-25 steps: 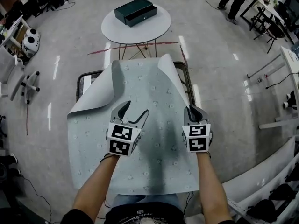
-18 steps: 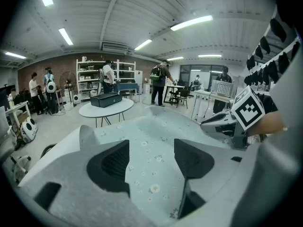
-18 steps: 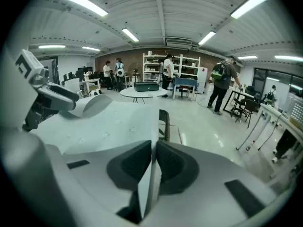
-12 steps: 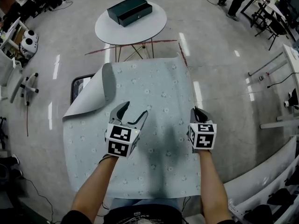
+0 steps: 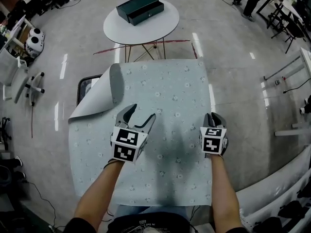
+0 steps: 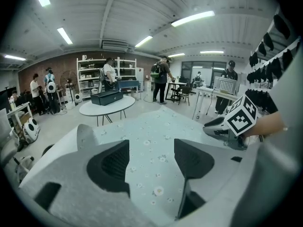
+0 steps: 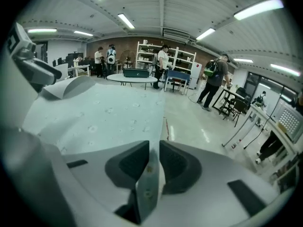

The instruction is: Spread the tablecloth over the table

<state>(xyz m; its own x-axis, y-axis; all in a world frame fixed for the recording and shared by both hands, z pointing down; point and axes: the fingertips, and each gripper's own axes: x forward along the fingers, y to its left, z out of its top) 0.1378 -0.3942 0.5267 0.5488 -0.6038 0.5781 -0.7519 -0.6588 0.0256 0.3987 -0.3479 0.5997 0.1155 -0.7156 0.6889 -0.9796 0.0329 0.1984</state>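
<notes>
Where I look down, tablecloth (image 5: 160,96): covers the tabletop (image 5: 86,86), far-left corner folded back.
Left claw (image 5: 142,111): wide, empty, above the tablecloth.
Right claw (image 5: 212,115): narrow, just easing open, pinching the tablecloth's right edge.

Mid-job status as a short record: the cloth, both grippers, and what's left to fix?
cloth: pale flower-print tablecloth lies flat over most of the table
fault: its far-left corner is folded back, plain underside up
exposed: dark table edge beside that fold
left gripper: jaws apart, nothing between them, over the cloth
right gripper: jaws have just been opening slightly; the cloth's right edge is pinched between them
left to do: probably flip that corner flat
</notes>
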